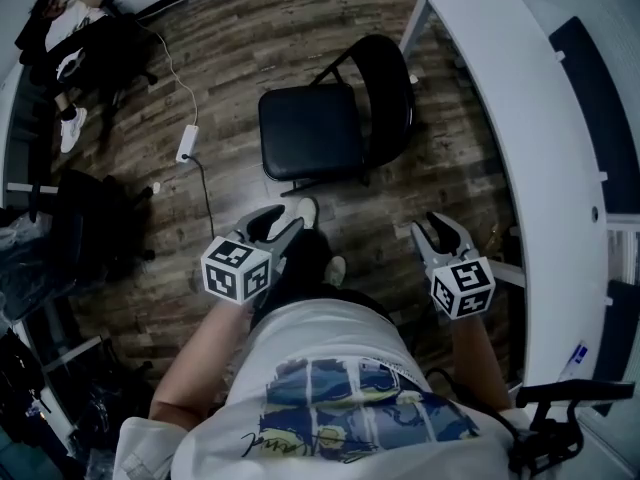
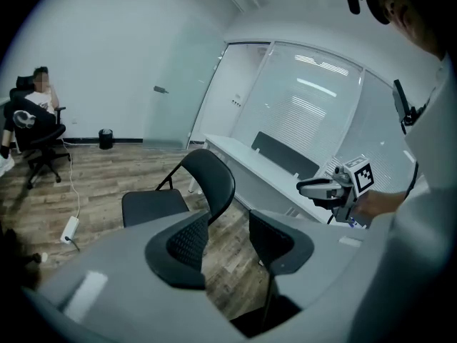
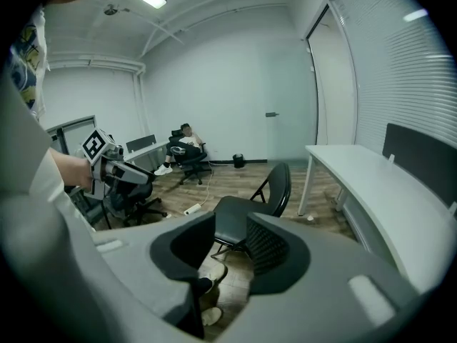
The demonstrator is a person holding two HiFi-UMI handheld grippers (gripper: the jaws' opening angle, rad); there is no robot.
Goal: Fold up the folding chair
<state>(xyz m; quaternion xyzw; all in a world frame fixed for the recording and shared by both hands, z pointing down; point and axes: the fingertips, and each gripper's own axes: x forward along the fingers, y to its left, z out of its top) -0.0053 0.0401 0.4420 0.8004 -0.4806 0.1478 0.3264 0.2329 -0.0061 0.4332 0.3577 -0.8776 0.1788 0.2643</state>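
The wood floor (image 1: pixel 235 43) carries the folding chair (image 1: pixel 310 133), which stands fully open near the long white table (image 1: pixel 530 118), seat level and backrest on the table side. Step in hand: approach; folding has not begun. The left hand-held gripper (image 1: pixel 283 220) and the right hand-held gripper (image 1: pixel 432 230) hang short of the chair, each with jaws apart and nothing between them. The next move probably calls for one gripper to steady the backrest top while the other takes the seat's front edge and lifts it toward the backrest.
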